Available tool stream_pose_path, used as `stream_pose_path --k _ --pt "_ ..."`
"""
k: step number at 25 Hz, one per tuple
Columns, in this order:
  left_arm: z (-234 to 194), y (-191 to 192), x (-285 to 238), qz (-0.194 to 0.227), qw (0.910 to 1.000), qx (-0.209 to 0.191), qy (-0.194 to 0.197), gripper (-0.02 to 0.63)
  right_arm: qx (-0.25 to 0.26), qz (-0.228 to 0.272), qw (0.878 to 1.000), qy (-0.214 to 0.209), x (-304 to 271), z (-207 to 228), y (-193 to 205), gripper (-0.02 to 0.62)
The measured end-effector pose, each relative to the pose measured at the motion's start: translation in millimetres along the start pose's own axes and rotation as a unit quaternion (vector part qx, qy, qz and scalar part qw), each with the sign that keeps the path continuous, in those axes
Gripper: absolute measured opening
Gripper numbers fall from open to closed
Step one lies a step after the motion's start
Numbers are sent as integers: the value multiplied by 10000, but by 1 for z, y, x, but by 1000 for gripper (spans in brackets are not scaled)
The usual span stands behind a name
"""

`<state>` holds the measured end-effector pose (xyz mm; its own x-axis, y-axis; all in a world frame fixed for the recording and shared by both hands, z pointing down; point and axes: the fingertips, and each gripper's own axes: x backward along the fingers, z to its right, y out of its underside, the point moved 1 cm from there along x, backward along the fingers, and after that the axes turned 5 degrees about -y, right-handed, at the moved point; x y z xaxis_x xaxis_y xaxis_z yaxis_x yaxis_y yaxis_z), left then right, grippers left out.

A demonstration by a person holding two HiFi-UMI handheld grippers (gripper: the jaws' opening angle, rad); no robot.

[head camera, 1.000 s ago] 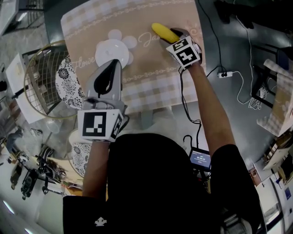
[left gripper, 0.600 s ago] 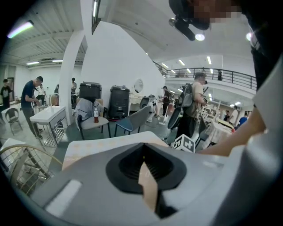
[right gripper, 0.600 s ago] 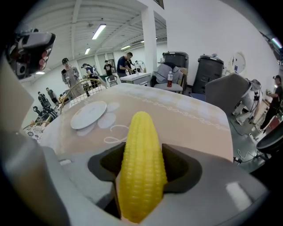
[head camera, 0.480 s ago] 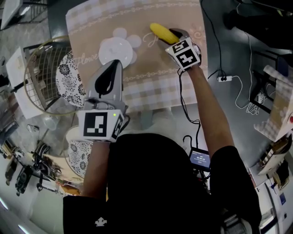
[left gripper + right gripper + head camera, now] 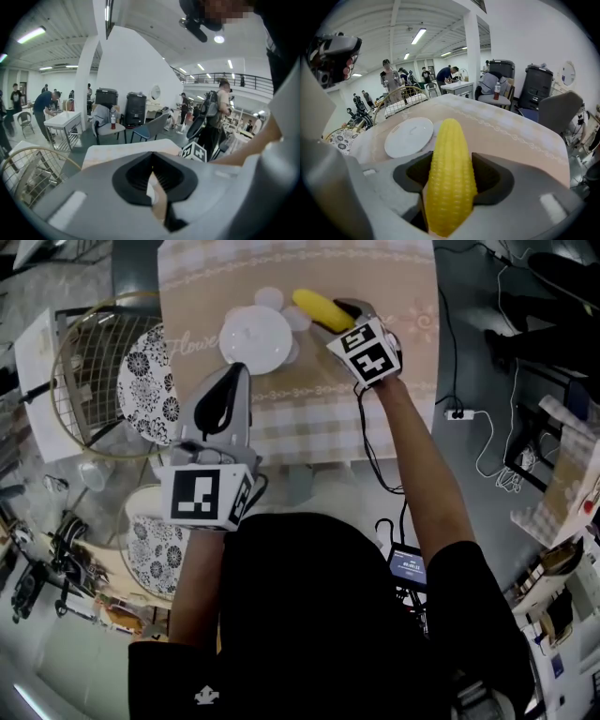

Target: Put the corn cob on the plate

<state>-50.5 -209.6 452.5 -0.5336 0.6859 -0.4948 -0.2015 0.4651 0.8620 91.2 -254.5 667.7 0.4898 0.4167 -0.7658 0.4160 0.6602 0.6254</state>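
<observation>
A yellow corn cob [image 5: 317, 308] sits lengthwise between the jaws of my right gripper [image 5: 336, 315], which is shut on it. In the right gripper view the corn cob [image 5: 450, 178] fills the gap of the right gripper [image 5: 452, 171], and its tip points across the table. The white plate [image 5: 255, 337] lies just left of the cob; in the right gripper view this plate [image 5: 408, 137] is ahead and to the left. My left gripper [image 5: 236, 371] hovers at the table's near edge below the plate, jaws together and holding nothing; the left gripper [image 5: 151, 159] looks over the cloth.
The table [image 5: 384, 268] wears a beige checked cloth. A wire basket [image 5: 89, 352] holding a black-patterned plate [image 5: 145, 395] stands to the left, with another patterned plate [image 5: 150, 540] lower down. Cables and a power strip [image 5: 464, 388] lie on the floor at right.
My right gripper has carried the corn cob leftward, closer to the white plate. The left gripper has shifted a little toward the table.
</observation>
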Motion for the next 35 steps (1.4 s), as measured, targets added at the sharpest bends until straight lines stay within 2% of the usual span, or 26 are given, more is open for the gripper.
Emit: stream_pose_path --k 12,23,35 --pt "-39 8 40 123 9983 227 -520 9 478 37 9977 -472 -37 -60 -43 256" --pt "-69 25 73 151 9940 468 -977 9 849 -28 9931 -809 -68 -111 -62 256" --pt "-81 34 88 160 9905 655 -1195 9 984 -116 9913 -868 -81 -124 -61 256"
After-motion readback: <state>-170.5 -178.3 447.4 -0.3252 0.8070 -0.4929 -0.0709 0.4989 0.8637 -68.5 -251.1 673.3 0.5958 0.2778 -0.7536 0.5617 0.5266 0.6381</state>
